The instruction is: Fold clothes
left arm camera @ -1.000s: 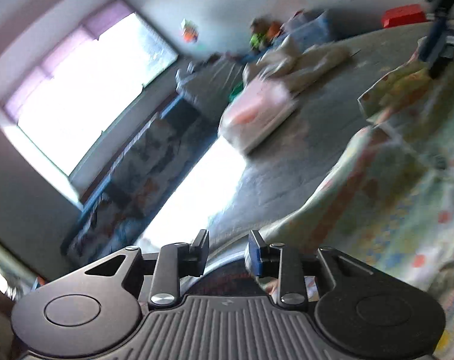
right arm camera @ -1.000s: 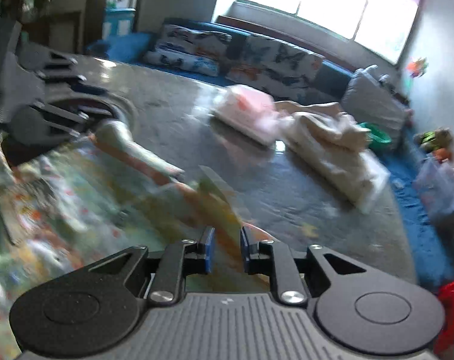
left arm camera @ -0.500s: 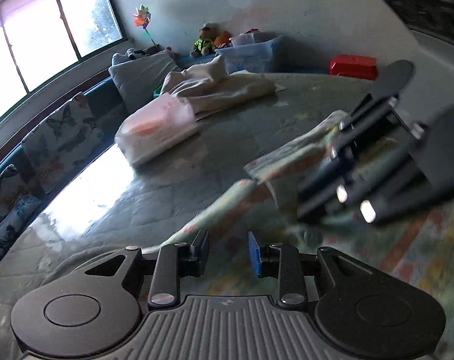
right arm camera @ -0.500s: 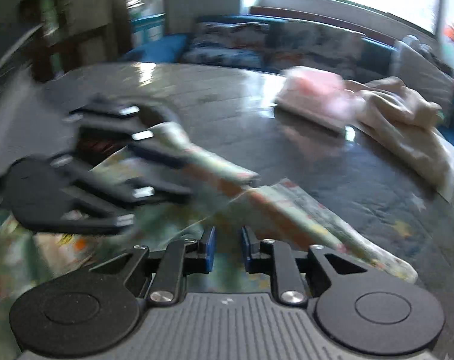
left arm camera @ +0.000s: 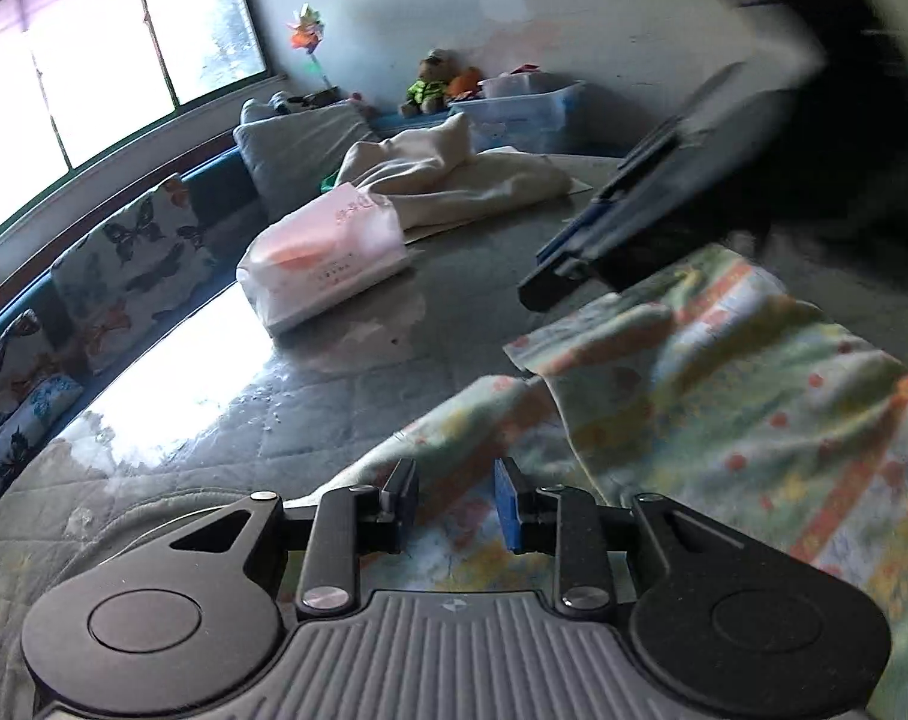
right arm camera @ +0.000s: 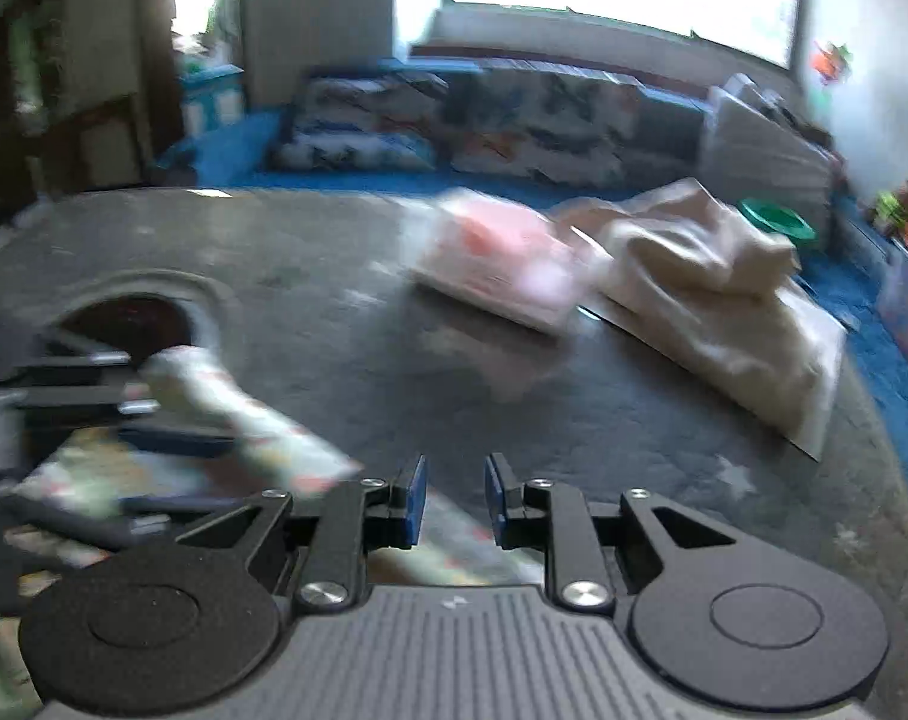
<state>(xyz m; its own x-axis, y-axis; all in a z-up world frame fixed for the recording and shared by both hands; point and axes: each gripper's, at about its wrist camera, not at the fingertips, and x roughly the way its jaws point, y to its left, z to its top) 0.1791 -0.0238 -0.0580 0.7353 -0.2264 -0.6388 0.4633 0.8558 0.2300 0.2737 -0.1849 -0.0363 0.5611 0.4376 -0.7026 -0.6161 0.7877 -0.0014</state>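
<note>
Under and ahead of the left gripper (left arm camera: pixel 456 501) lies the printed garment (left arm camera: pixel 724 396), rumpled on the grey quilted table (left arm camera: pixel 346 396). One fold edge lies doubled over just ahead-right of the fingers. Jaws parted, nothing between them; cloth only lies beneath. Right gripper (right arm camera: pixel 452 501) also has its jaws apart and holds nothing; the view is motion-blurred, with a rolled sleeve (right arm camera: pixel 238 414) of the garment off to its left.

Change over the last second: both tools swung fast. The right one crossed in front of the left half a second ago and now sits up at the left's far right. My read: a flap was just dropped, and the fold is partway, not tidy.

Farther ahead: pink plastic packet (left arm camera: pixel 325 258), then the cream cloth pile (left arm camera: pixel 454 174).
</note>
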